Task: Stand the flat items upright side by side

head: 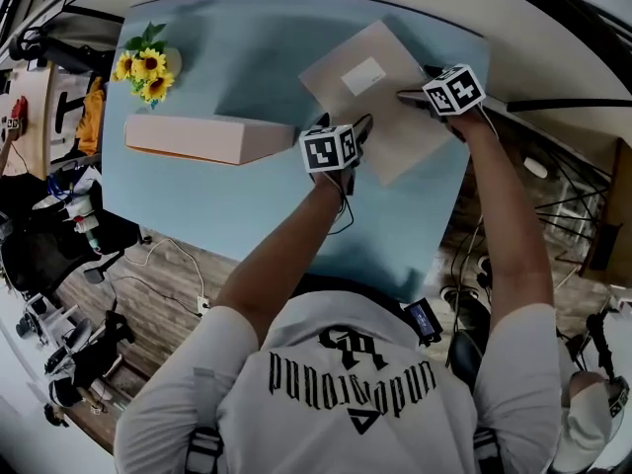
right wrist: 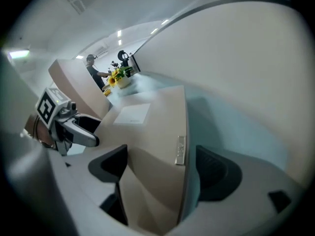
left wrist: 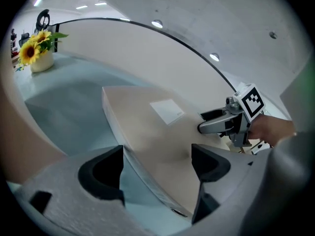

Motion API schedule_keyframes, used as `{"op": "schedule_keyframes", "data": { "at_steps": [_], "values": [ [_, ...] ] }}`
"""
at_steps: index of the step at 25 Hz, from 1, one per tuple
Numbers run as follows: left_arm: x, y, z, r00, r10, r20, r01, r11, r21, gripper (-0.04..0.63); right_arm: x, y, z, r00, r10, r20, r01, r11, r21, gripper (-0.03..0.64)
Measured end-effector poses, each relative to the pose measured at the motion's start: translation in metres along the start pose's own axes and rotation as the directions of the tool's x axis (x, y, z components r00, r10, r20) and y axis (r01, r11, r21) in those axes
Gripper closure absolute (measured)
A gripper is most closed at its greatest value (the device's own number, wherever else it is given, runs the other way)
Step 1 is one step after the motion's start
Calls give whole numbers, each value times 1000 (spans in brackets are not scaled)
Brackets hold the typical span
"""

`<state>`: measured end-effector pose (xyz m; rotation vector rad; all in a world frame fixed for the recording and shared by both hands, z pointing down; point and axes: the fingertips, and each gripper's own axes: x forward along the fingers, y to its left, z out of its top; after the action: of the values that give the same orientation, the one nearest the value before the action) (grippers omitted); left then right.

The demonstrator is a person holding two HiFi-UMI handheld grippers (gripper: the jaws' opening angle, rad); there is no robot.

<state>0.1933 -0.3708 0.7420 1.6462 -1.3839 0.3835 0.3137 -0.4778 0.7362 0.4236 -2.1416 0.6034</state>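
Beige and flat, the box (head: pixel 395 126) lies broad face up on the pale blue worktop (head: pixel 247 215), towards its far right. It is turned diagonally to the worktop's edges, and in the head view its long sides run from far left to near right. A white label (head: pixel 362 75) sits on its top face, the print too small to read. A small silver tag (right wrist: pixel 180 150) on one side edge carries lettering I cannot make out. Black print on the back of the person's white shirt (head: pixel 355 383), seen upside down, seems to spell "underground".

Both tools stand released, with nothing pinched. The left tool (left wrist: pixel 156 168) straddles the box's near long edge, and the right tool (right wrist: pixel 160 173) straddles the tagged edge on the opposite side. Neither tool's pads press on the card.

A second, peach-coloured box (head: pixel 202 138) stands on its long edge well to the left, near a pot of sunflowers (head: pixel 146 72).
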Motion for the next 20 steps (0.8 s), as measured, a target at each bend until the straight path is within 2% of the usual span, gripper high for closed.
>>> {"op": "schedule_keyframes", "data": {
  "at_steps": [6,15,20],
  "values": [
    [5,1,-2,999,29,-16,-29,1000,2,152,5,5,-5,998,59,16,-59,996,64,218],
    [-6,-2,-7,998,41,-55,-37,997,73,167,-11,22,-23,999,-29,30,25,991,128,238],
    [-24,-19,-16,999,4,-48,3,989,145,168,-40,46,-36,992,-98,82,85,986,147,241]
  ]
}}
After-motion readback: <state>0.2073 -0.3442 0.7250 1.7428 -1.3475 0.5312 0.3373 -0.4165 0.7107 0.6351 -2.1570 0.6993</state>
